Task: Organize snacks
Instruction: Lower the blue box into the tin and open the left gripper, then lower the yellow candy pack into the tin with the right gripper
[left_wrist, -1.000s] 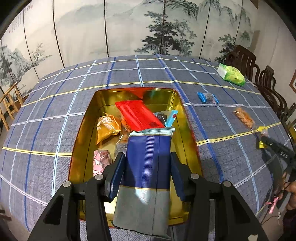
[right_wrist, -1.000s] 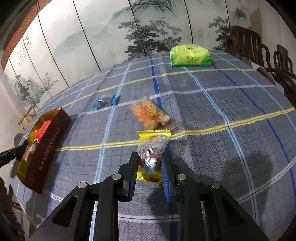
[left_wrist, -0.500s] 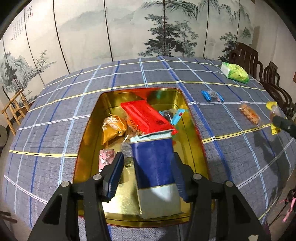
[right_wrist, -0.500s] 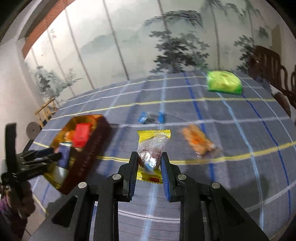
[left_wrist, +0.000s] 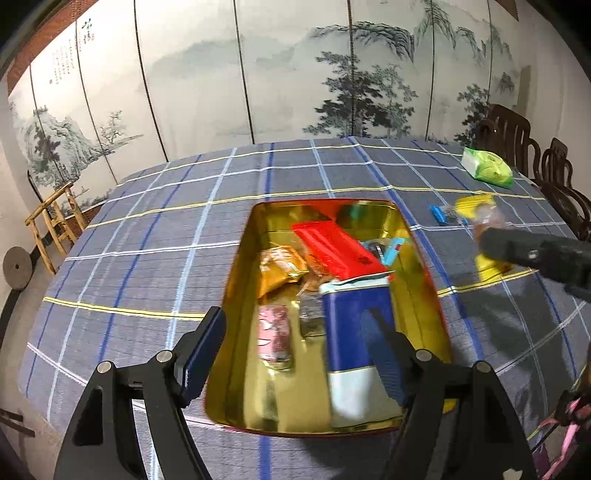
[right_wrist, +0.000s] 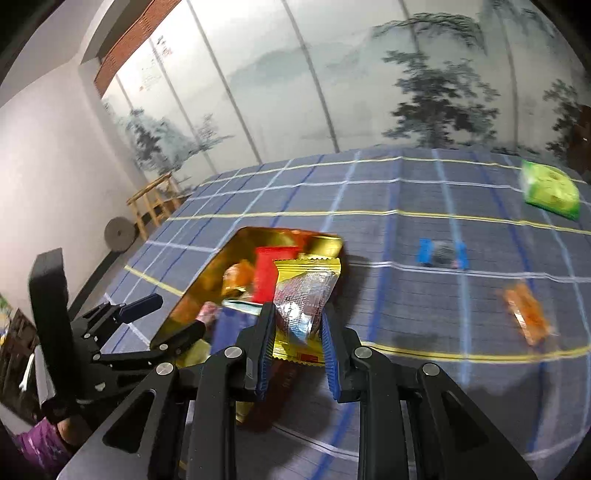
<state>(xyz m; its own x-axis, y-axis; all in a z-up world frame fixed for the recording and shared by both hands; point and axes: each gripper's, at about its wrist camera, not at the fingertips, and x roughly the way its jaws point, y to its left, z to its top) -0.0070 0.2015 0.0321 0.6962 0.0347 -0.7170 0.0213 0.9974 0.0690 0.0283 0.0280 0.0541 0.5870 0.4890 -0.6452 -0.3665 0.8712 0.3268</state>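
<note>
Right hand-held gripper (right_wrist: 297, 328) pinches yellow packet (right_wrist: 304, 295) mid-body: light, crinkly, slippery film, contents crushable.
Left hand-held gripper (left_wrist: 295, 339) jaws just opening, blue pouch (left_wrist: 356, 339) between them, released in tin (left_wrist: 236, 295).

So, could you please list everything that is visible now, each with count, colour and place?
tin: 1, gold inside, on the table
tablecloth: 1, blue-grey plaid, covers the table
blue-and-white packet: 1, in tin, near side
red packet: 1, in tin
pink packet: 1, in tin
green packet: 1, far on the cloth
blue-ended sweet: 1, on cloth
orange packet: 1, on cloth
yellow packet: 1, held, in front of the tin
chairs: 2, dark wood
left gripper: black, jaws open
right gripper: black, jaws shut on yellow packet
</note>
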